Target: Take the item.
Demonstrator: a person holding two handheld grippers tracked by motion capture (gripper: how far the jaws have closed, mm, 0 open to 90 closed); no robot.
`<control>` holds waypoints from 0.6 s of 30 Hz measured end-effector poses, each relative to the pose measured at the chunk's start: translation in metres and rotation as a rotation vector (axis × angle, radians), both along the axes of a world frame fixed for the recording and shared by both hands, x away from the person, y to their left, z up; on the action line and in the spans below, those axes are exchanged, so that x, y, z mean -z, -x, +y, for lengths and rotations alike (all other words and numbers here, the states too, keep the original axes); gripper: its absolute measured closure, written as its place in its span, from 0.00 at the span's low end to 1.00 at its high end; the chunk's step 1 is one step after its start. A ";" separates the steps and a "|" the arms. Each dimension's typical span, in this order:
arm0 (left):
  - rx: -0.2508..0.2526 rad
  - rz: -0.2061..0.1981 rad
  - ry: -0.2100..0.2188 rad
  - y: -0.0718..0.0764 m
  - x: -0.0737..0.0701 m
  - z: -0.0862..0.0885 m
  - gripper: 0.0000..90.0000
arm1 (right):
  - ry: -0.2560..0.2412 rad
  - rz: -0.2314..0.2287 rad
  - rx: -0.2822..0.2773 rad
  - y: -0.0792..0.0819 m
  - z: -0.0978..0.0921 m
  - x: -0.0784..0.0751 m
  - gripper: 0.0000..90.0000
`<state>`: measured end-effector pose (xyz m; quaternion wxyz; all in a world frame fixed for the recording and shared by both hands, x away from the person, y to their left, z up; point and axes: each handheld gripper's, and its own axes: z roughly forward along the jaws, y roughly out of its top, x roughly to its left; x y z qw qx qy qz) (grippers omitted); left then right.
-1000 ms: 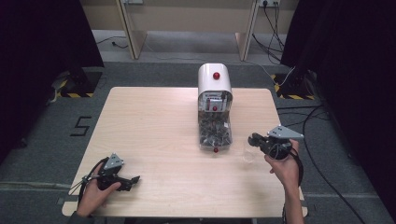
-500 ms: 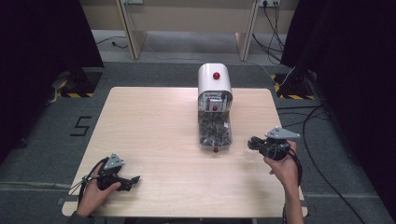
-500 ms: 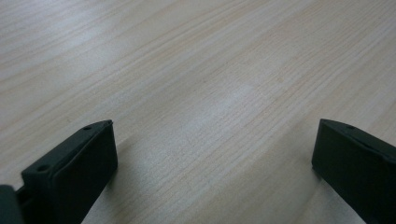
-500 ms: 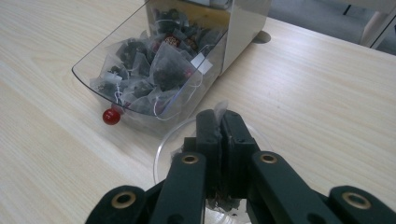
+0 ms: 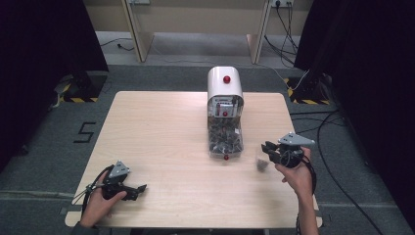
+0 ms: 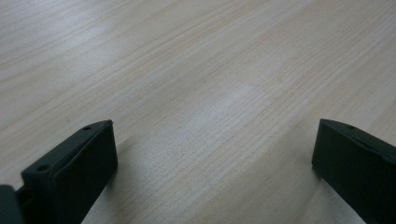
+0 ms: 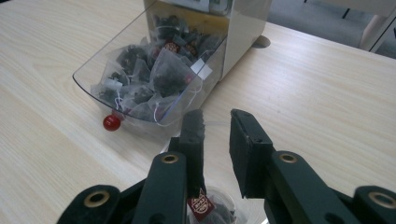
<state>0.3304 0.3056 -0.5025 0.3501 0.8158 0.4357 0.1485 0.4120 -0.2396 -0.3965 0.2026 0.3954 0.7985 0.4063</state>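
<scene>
A white tea-bag dispenser (image 5: 224, 90) with a red button stands at the table's middle. Its clear drawer (image 7: 140, 79) is pulled out, with a red knob (image 7: 111, 122) and several pyramid tea bags (image 7: 163, 77) inside. At the right, my right gripper (image 5: 266, 148) (image 7: 217, 114) hovers over a clear cup (image 5: 262, 164), its jaws a narrow gap apart with nothing between them. In that cup lies a tea bag with a red tag (image 7: 198, 205). My left gripper (image 5: 142, 188) (image 6: 215, 126) rests open on bare wood at the front left.
The light wooden table (image 5: 161, 132) is bare to the left of the dispenser. Cables (image 5: 323, 127) trail over the grey carpet to the right. Dark curtains hang on both sides, and wooden furniture legs (image 5: 134, 29) stand beyond the far edge.
My right gripper has sunk very slightly toward the near edge. The left gripper and the dispenser have not moved.
</scene>
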 end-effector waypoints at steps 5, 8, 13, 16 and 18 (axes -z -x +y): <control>0.000 0.000 0.000 0.000 0.000 0.000 0.00 | -0.016 -0.025 0.016 0.001 -0.003 -0.003 0.80; 0.000 0.000 0.000 0.000 0.000 0.000 0.00 | -0.021 -0.033 0.023 0.000 -0.005 -0.004 0.77; 0.000 0.000 0.000 0.000 0.000 0.000 0.00 | -0.027 -0.040 0.045 0.000 -0.009 -0.005 0.72; 0.000 0.000 0.000 0.000 0.000 0.000 0.00 | -0.037 -0.045 0.053 -0.001 -0.010 -0.005 0.68; 0.000 0.000 0.000 0.000 0.000 0.000 0.00 | -0.038 -0.049 0.062 -0.001 -0.011 -0.006 0.64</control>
